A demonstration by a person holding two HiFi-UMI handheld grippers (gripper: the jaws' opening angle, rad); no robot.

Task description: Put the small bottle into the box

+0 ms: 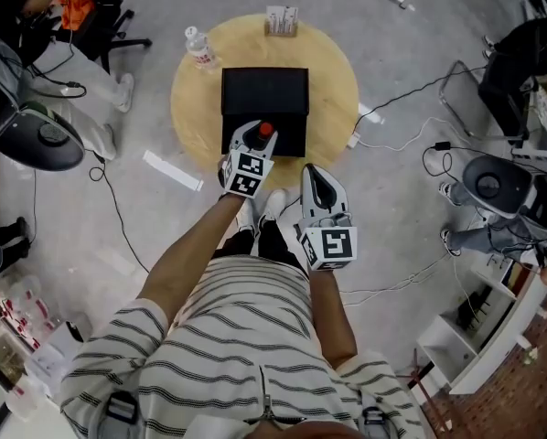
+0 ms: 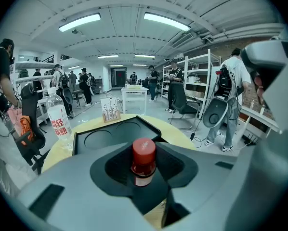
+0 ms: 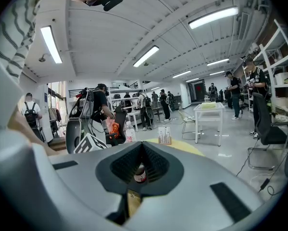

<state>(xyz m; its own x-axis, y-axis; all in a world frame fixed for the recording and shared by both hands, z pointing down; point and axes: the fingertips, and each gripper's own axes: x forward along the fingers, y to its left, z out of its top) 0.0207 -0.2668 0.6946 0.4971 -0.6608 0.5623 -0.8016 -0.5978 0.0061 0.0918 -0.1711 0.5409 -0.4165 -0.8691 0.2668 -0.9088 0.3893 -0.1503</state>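
Note:
A small bottle with a red cap stands upright in my left gripper, which is shut on it over the near edge of the black box. In the left gripper view the bottle sits in the notch of the jaws, with the box and its round recesses just beyond. My right gripper hangs shut, nearer the person and off the table's near edge, with nothing in it. The right gripper view shows the bottle through the notch of its closed jaws.
The box lies on a round wooden table. A clear water bottle stands at the table's far left and a card holder at its far edge. Cables, chairs and people surround the table.

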